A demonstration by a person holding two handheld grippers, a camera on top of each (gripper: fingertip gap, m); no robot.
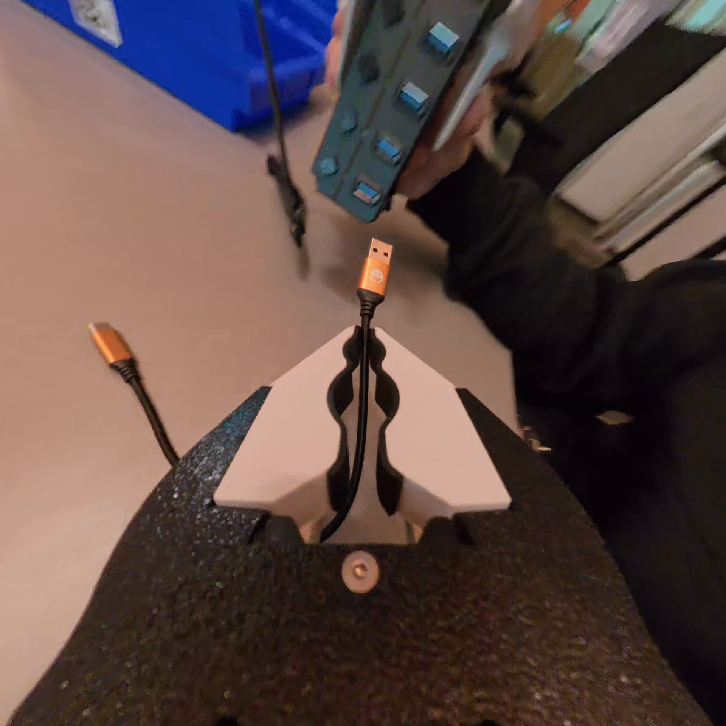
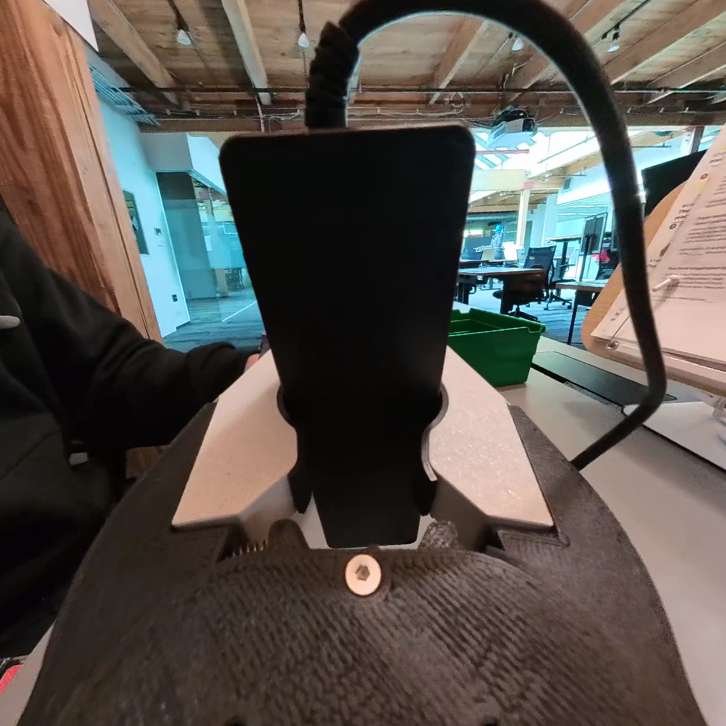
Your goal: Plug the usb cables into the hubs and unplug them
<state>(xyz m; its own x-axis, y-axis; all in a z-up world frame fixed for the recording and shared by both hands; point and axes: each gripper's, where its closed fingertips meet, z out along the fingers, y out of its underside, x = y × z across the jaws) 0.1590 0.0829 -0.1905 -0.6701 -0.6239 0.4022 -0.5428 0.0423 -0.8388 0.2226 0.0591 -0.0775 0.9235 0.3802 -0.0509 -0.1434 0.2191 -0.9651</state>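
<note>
My left gripper point(image 1: 364, 332) is shut on a black braided USB cable point(image 1: 363, 393). Its orange USB-A plug point(image 1: 377, 267) sticks out past the fingertips and points at the dark USB hub point(image 1: 389, 106), a short gap below the hub's lowest blue port point(image 1: 367, 191). The cable's other orange plug point(image 1: 110, 343) lies on the table at left. My right gripper point(image 2: 363, 377) is shut on the same hub, seen from its black back point(image 2: 345, 275), held upright above the table. The hub's own black cord point(image 2: 613, 196) arcs from its top down to the right.
A blue bin point(image 1: 204, 51) stands at the far left of the beige table point(image 1: 118, 235). A green bin point(image 2: 495, 345) and a clipboard with papers point(image 2: 675, 275) sit at right. A person's black sleeve point(image 1: 569, 314) is close by. A thin black cable point(image 1: 283, 157) hangs near the hub.
</note>
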